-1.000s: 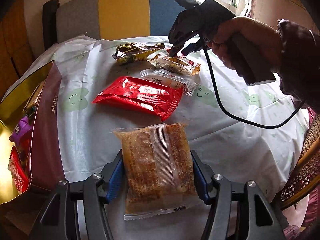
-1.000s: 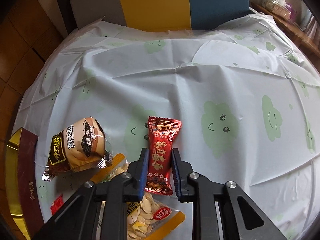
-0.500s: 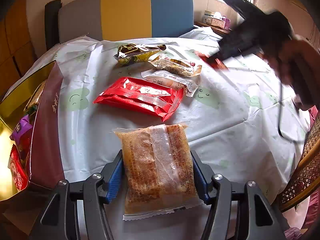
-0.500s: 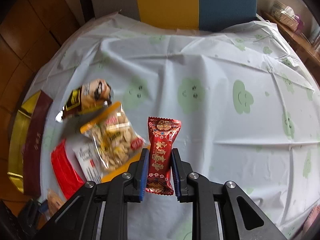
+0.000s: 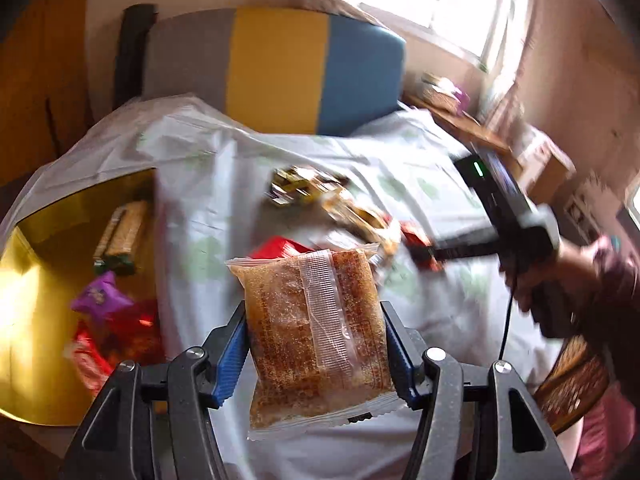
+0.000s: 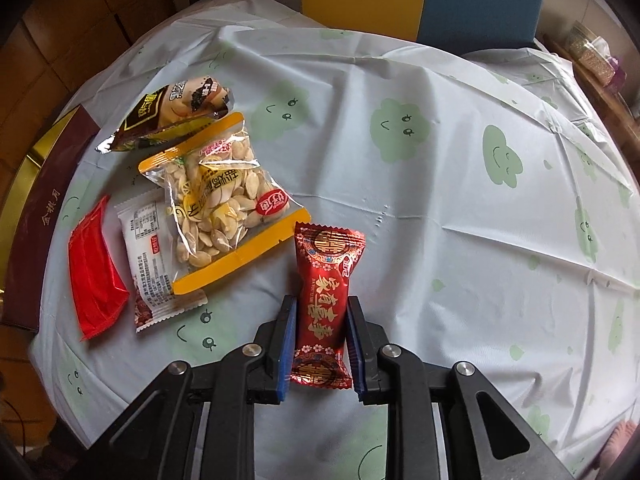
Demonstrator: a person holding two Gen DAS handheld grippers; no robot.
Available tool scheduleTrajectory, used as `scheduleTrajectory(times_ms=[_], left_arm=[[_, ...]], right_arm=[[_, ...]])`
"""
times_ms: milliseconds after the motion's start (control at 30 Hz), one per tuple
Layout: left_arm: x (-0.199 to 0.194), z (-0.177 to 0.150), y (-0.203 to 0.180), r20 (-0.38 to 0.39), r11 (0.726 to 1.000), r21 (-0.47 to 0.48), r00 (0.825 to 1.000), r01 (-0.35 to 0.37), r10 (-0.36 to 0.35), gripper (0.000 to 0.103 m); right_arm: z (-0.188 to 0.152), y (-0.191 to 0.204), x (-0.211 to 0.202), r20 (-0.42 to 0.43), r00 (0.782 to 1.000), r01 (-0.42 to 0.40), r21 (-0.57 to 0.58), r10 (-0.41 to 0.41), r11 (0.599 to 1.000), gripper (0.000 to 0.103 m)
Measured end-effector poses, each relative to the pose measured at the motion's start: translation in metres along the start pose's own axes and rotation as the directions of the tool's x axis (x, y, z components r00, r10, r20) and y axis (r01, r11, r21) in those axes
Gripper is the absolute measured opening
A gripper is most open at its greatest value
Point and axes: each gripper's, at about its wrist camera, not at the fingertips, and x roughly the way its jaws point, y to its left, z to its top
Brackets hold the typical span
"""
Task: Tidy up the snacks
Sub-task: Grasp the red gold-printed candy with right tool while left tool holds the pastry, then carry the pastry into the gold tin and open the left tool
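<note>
Striped chair (image 5: 280, 68) behind cloud-print tablecloth (image 6: 460, 208); perhaps a tissue box (image 5: 442, 90) beyond.

The left gripper (image 5: 314, 344) clamps a clear brown snack packet (image 5: 316, 332) at lower centre. A gold box (image 5: 48, 240) fills the left edge

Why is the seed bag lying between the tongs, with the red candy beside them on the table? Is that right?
Not quite, they are swapped. The right wrist view shows the red candy clamped between the tongs, while the seed bag lies beside them on the table.
</note>
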Motion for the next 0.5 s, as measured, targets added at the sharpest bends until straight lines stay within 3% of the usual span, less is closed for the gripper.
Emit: scheduleTrajectory(times_ms=[200,300,500], left_arm=[[-0.014,0.039,0.101,-0.026,0.966,-0.244,0.996,-0.092,0.088,0.062],[-0.005,0.05,0.15,-0.073,0.936,-0.299,0.983,-0.182,0.168,0.062],[0.036,0.062,0.227,-0.191,0.871,-0.396,0.954,-0.29,0.23,0.062]], right_arm=[[-0.001,0.003,0.002,0.003,1.0,0.014,-0.016,-0.014,1.0,0.025],[-0.002,0.005,0.003,0.005,1.0,0.024,-0.026,-0.024,0.999,0.025],[-0.001,0.008,0.006,0.005,1.0,0.024,-0.022,-0.024,0.999,0.025]])
